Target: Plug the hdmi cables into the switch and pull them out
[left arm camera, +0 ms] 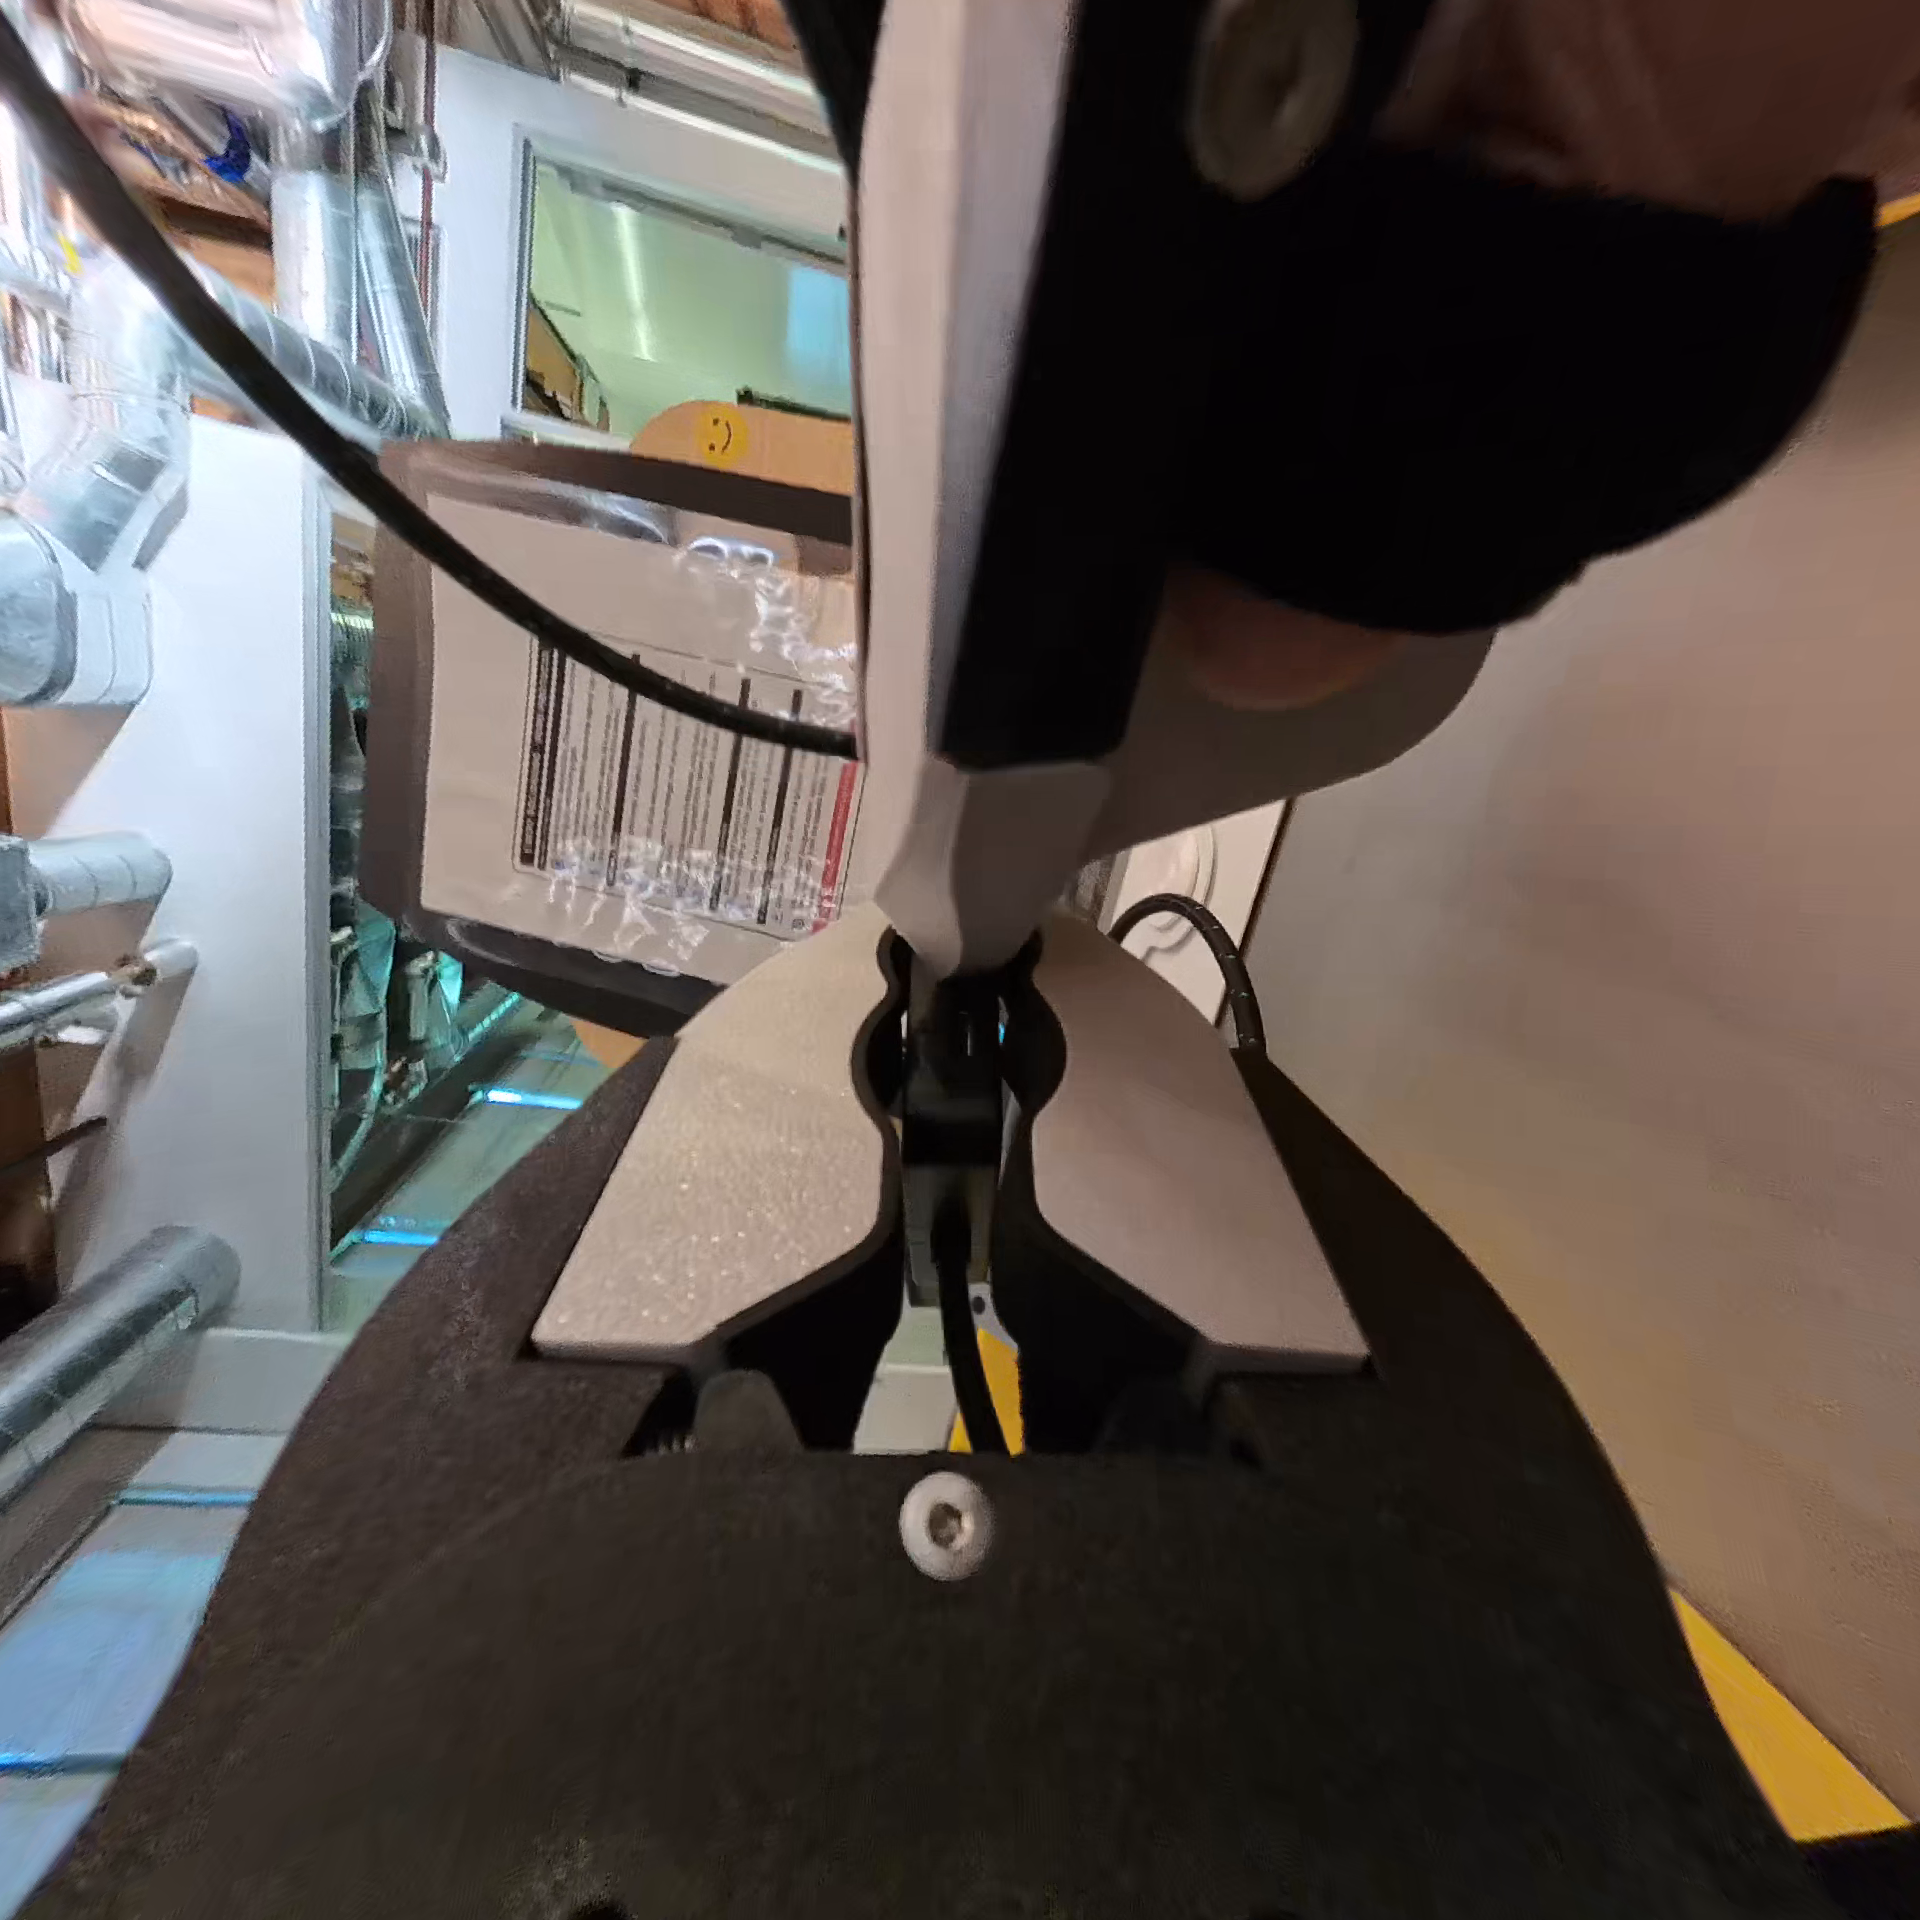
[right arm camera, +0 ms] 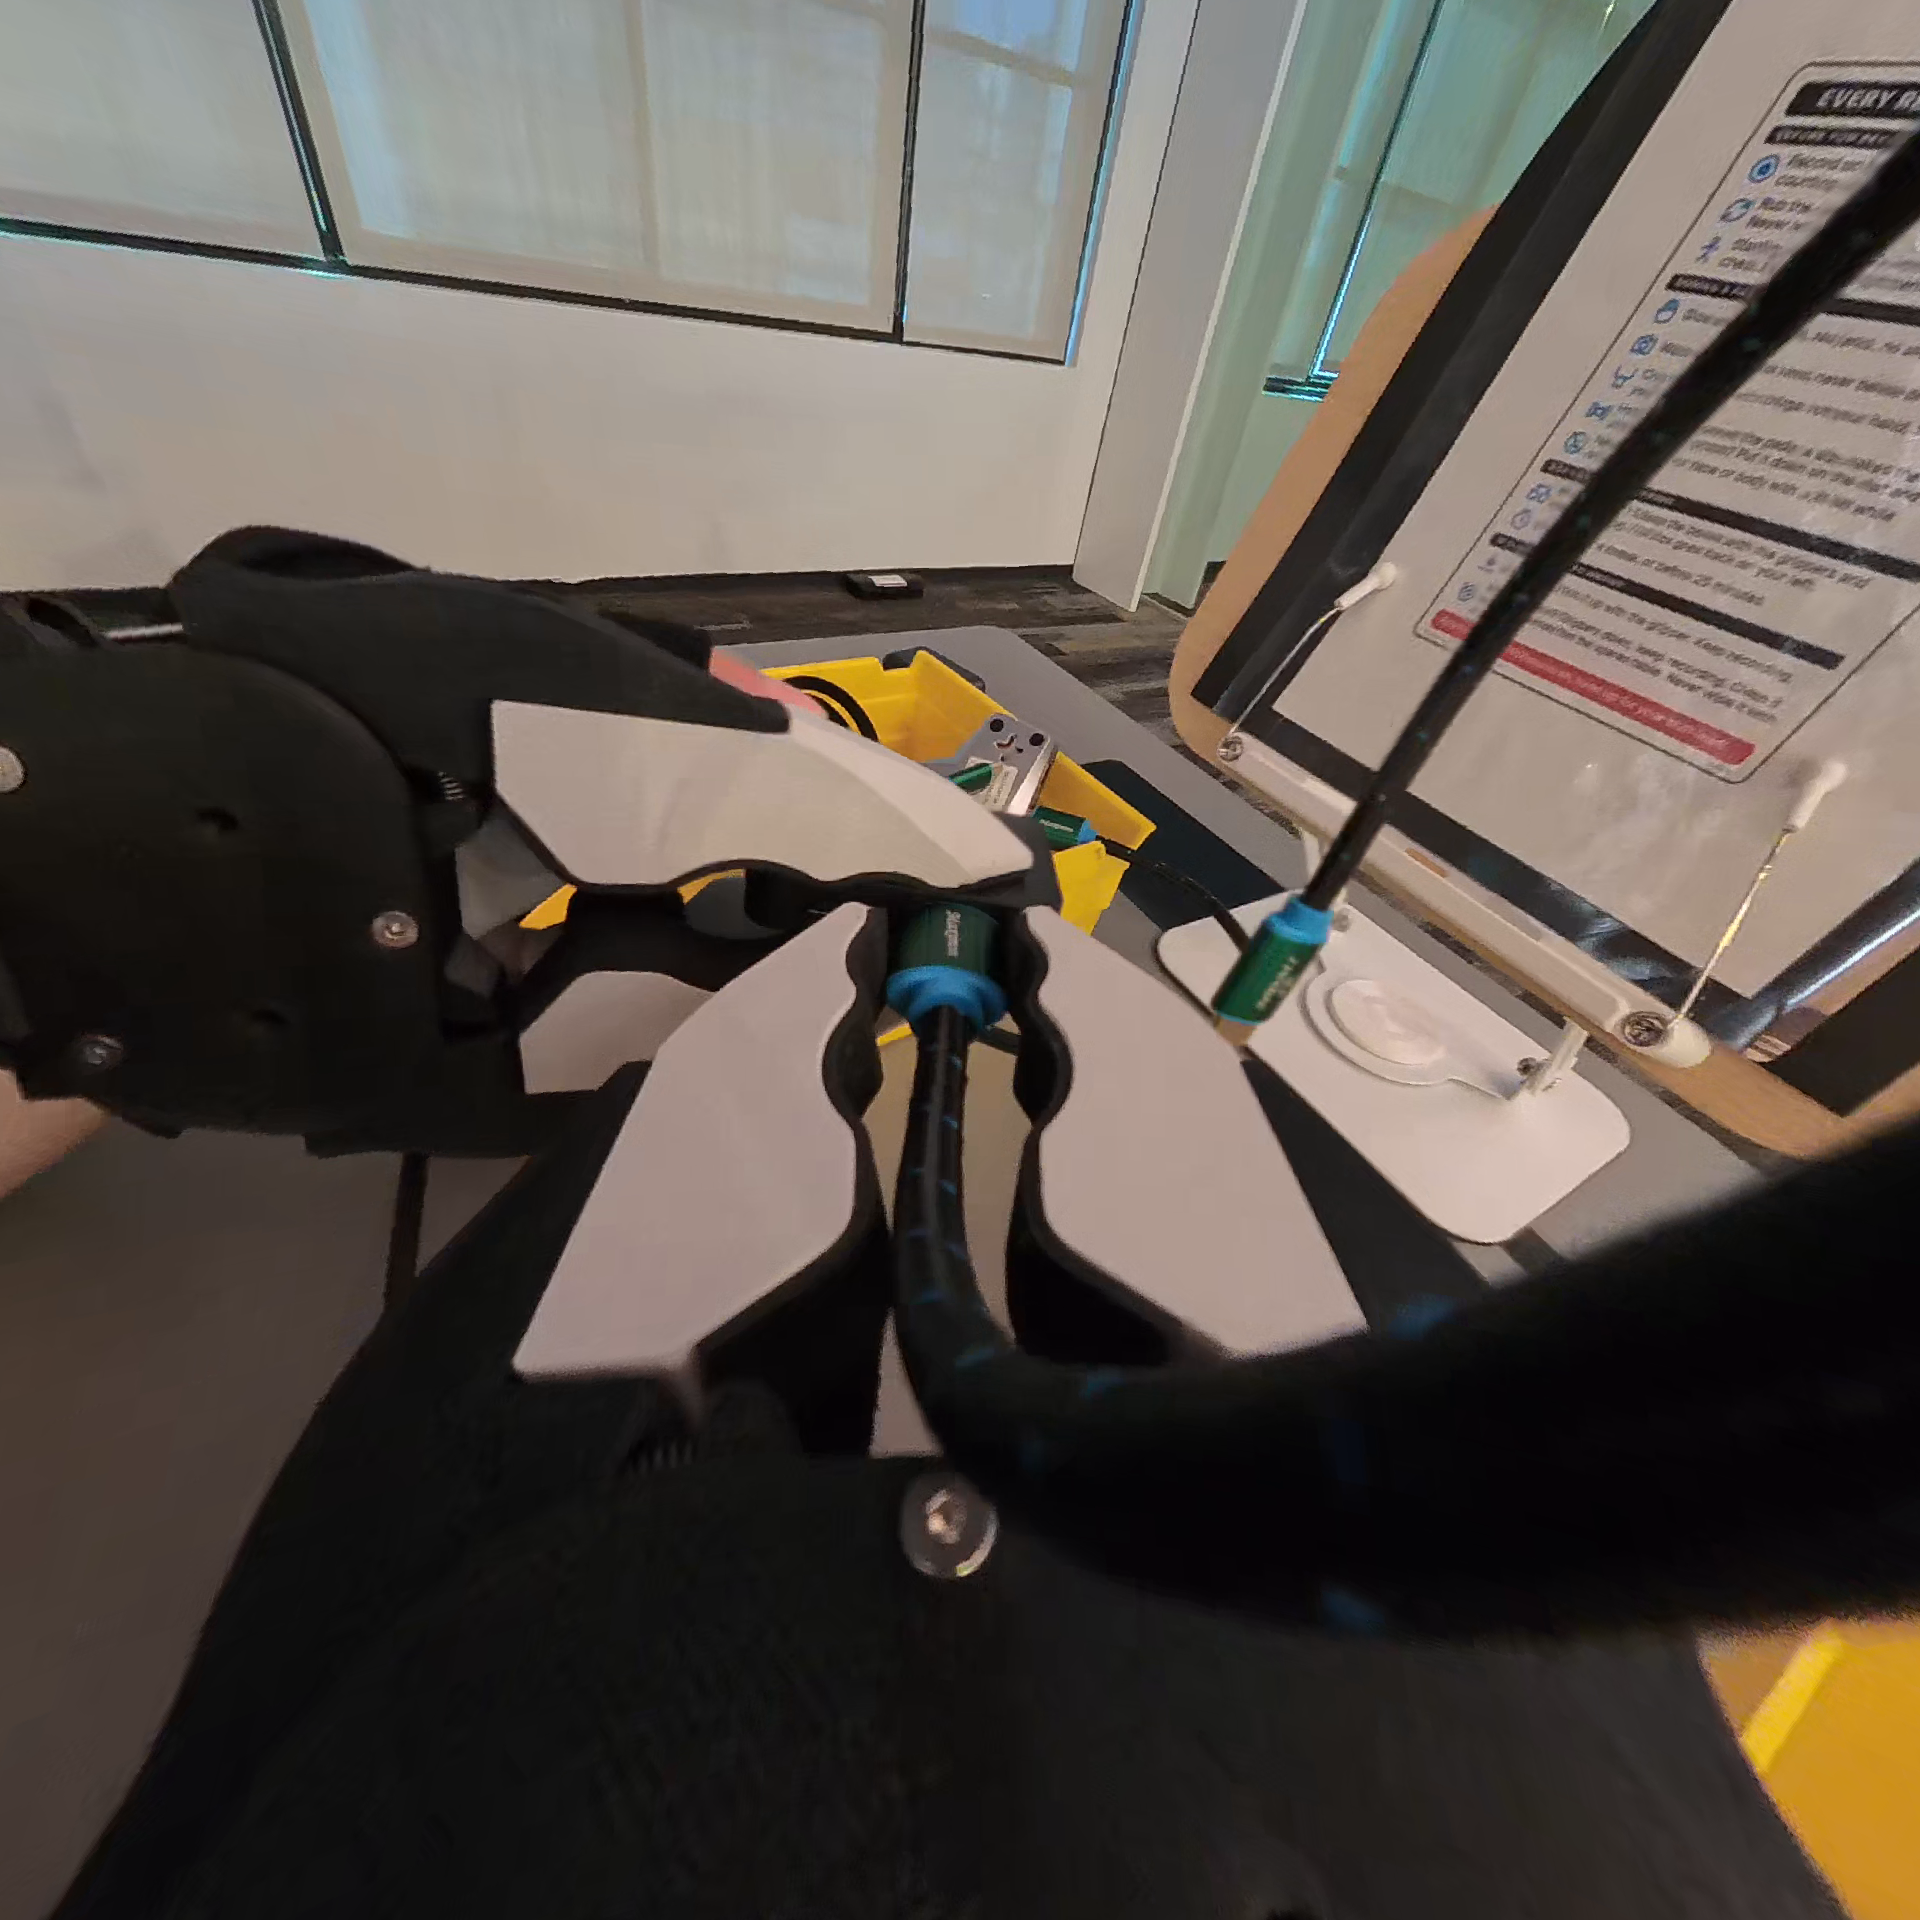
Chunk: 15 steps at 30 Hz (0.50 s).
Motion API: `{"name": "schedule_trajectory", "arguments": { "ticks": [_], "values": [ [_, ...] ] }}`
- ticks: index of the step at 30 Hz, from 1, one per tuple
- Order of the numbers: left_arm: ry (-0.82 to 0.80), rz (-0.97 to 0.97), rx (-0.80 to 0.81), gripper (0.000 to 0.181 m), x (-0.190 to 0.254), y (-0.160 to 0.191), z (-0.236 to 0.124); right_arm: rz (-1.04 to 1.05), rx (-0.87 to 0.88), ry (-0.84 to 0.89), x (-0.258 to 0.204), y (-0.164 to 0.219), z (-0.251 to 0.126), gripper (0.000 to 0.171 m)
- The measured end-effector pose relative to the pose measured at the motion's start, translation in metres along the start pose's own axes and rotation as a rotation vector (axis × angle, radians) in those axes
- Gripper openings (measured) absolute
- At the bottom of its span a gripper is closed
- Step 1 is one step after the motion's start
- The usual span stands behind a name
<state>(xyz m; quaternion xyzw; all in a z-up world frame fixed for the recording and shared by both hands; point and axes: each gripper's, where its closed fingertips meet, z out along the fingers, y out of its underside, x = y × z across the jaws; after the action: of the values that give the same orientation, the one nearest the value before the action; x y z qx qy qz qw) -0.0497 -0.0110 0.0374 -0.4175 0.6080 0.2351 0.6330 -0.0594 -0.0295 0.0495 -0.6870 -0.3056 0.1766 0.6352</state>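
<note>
Right gripper [right arm camera: 940, 961] closed on a green HDMI plug [right arm camera: 943, 940] with a blue collar, fingers squeezing it from both sides. Black braided cable [right arm camera: 935, 1195] running back from that plug between the fingers, then bending off to the right, big and blurry near the camera. Left gripper [right arm camera: 1023, 862] coming in from the left in the right wrist view, its white finger lying across the front of the plug and hiding the tip. In the left wrist view, left gripper [left arm camera: 951, 1023] shut tight on a small dark piece [left arm camera: 948, 1112], too dark and blurred to name; could be the switch, cannot tell. Thin black wire [left arm camera: 971, 1371] hanging down from that piece. Right gripper [left arm camera: 961, 914] filling the top of that view, its point touching the same spot. Second green plug [right arm camera: 1262, 971] hanging on its own cable, tip down, touching or just above a white stand base [right arm camera: 1475, 1153]; cannot tell which. Yellow bin [right arm camera: 1049, 831] behind the fingers, mostly hidden, with more green plugs inside. Sheet of printed paper [right arm camera: 1621, 488] on a tilted board at the right, cut off by the edge. Grey table [right arm camera: 208, 1299] under all of it.
</note>
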Motion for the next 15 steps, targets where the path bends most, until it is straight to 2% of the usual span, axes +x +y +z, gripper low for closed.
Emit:
{"name": "schedule_trajectory", "arguments": {
  "ticks": [4, 9, 13, 15],
  "values": [
    [0.018, -0.063, 0.001, 0.014, -0.001, -0.002, 0.000, -0.021, 0.017, 0.016, 0.001, -0.003, -0.002, 0.022],
    [-0.067, 0.054, -0.018, 0.014, -0.007, -0.001, -0.002, -0.020, 0.022, 0.008, -0.001, -0.006, -0.004, 0.022],
    [-0.030, 0.041, -0.092, 0.016, -0.007, 0.016, 0.001, -0.019, 0.028, 0.007, 0.002, -0.013, -0.010, 0.024],
    [-0.013, 0.032, -0.072, 0.016, -0.005, 0.017, 0.001, -0.029, 0.020, -0.006, 0.001, -0.012, -0.010, 0.022]
  ]
}}
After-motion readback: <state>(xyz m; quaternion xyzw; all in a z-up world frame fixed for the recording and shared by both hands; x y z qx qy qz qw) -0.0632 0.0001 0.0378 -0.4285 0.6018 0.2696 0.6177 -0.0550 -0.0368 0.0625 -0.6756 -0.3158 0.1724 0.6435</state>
